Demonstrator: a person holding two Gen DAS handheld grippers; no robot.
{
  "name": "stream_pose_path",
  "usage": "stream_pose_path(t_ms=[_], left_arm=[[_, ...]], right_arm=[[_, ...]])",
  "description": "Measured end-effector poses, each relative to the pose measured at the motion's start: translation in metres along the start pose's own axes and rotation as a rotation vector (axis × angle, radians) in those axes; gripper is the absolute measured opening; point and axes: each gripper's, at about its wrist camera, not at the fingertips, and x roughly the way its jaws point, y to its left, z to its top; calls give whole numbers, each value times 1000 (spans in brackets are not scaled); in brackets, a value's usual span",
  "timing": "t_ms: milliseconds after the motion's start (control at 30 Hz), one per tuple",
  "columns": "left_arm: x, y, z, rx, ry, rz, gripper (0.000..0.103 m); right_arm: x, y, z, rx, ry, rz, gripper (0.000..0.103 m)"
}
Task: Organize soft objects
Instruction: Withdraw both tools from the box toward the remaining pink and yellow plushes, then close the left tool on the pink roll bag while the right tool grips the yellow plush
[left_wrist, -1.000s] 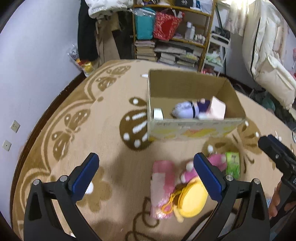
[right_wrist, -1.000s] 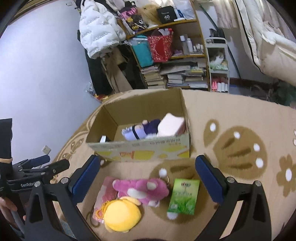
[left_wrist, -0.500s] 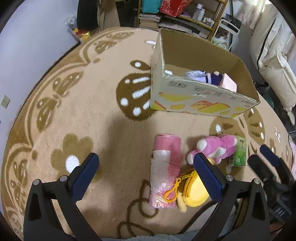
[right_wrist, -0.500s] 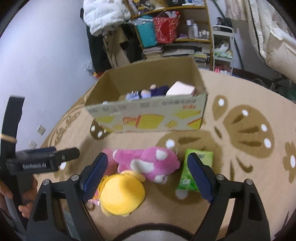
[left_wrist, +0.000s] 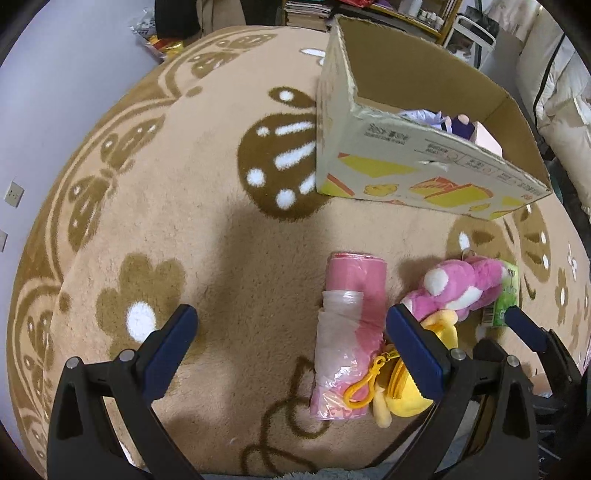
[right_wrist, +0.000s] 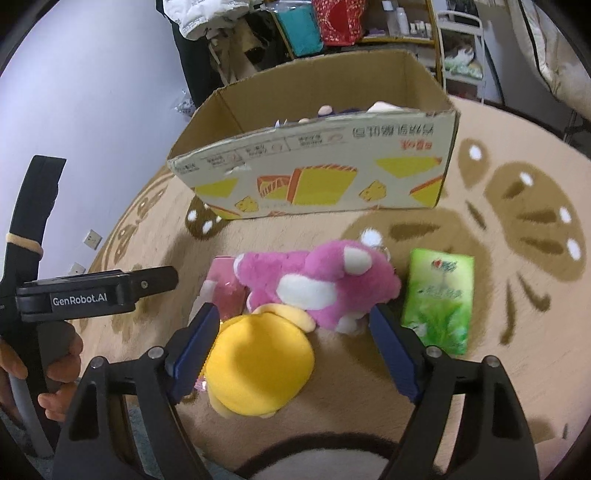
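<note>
A pink plush toy (right_wrist: 317, 280), a yellow plush pouch (right_wrist: 258, 365), a pink wrapped roll (left_wrist: 351, 332) and a green tissue pack (right_wrist: 439, 295) lie on the rug in front of a cardboard box (right_wrist: 314, 177). The box holds a purple doll (left_wrist: 458, 123) and a pale pink item. My right gripper (right_wrist: 295, 347) is open, low over the rug, its jaws on either side of the yellow pouch and the pink plush. My left gripper (left_wrist: 291, 339) is open and empty, just left of the roll (right_wrist: 223, 284). The plush (left_wrist: 465, 288) and pouch (left_wrist: 410, 391) also show in the left wrist view.
A beige rug with brown butterfly and flower patterns (left_wrist: 184, 184) covers the floor. Shelves with books and bags (right_wrist: 332, 22) and hanging coats stand behind the box. A white wall (right_wrist: 92, 92) runs along the left.
Both grippers have dropped lower and closer to the toys. The right gripper has moved in around the yellow pouch and pink plush. The box now looks larger and nearer.
</note>
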Motion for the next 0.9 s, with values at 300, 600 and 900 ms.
stream_pose_path(t_ms=[300, 600, 900], left_arm=[[15, -4, 0, 3, 49, 14, 101], [26, -2, 2, -1, 94, -9, 101], [35, -5, 2, 23, 124, -19, 101]], right_arm=[[23, 2, -10, 10, 16, -14, 88], [37, 16, -14, -19, 55, 13, 88], [50, 19, -18, -59, 68, -26, 88]])
